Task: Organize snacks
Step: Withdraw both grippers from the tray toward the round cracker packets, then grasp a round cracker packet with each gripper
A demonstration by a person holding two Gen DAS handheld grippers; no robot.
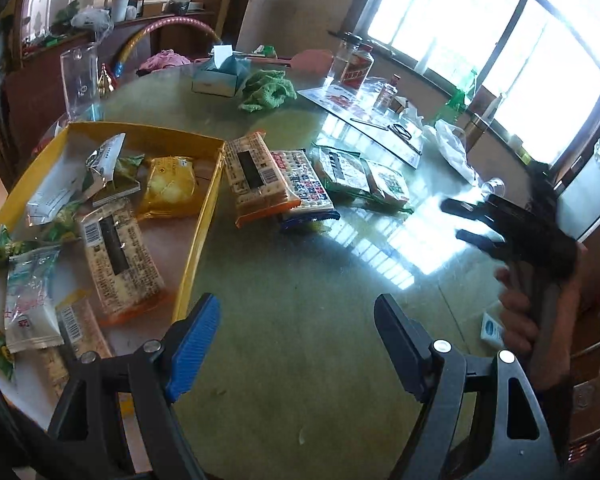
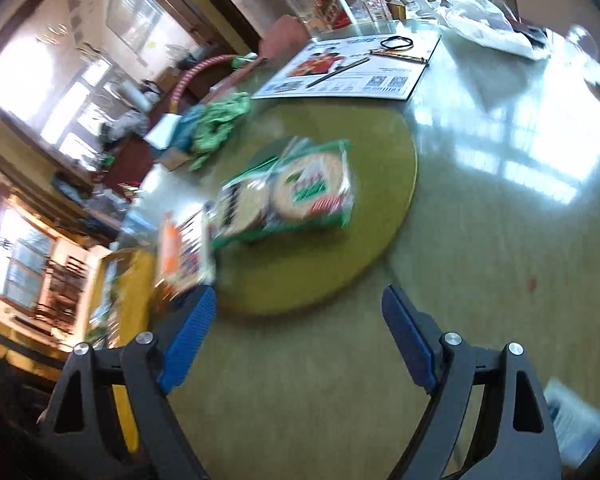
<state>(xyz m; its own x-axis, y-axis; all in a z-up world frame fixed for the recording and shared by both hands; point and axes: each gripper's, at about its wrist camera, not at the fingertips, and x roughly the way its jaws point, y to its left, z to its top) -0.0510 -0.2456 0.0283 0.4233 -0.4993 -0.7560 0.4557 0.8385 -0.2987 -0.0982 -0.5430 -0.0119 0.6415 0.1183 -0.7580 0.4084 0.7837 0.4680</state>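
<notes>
A yellow box (image 1: 204,216) at the left holds several snack packets, among them a yellow one (image 1: 168,186) and a cracker pack (image 1: 120,256). On the table beside it lie an orange cracker pack (image 1: 256,178), a blue-edged pack (image 1: 306,184) and a green biscuit pack (image 1: 360,174). My left gripper (image 1: 298,340) is open and empty above the table, right of the box. My right gripper (image 2: 300,336) is open and empty, short of the green biscuit pack (image 2: 296,192); it also shows at the right of the left wrist view (image 1: 464,220). The right wrist view is blurred.
A tissue box (image 1: 218,76), a green cloth (image 1: 266,90), bottles (image 1: 354,66), a printed sheet (image 2: 348,70) and a plastic bag (image 2: 484,24) lie at the table's far side. A round turntable (image 2: 392,200) sits mid-table. A clear container (image 1: 78,80) stands behind the box.
</notes>
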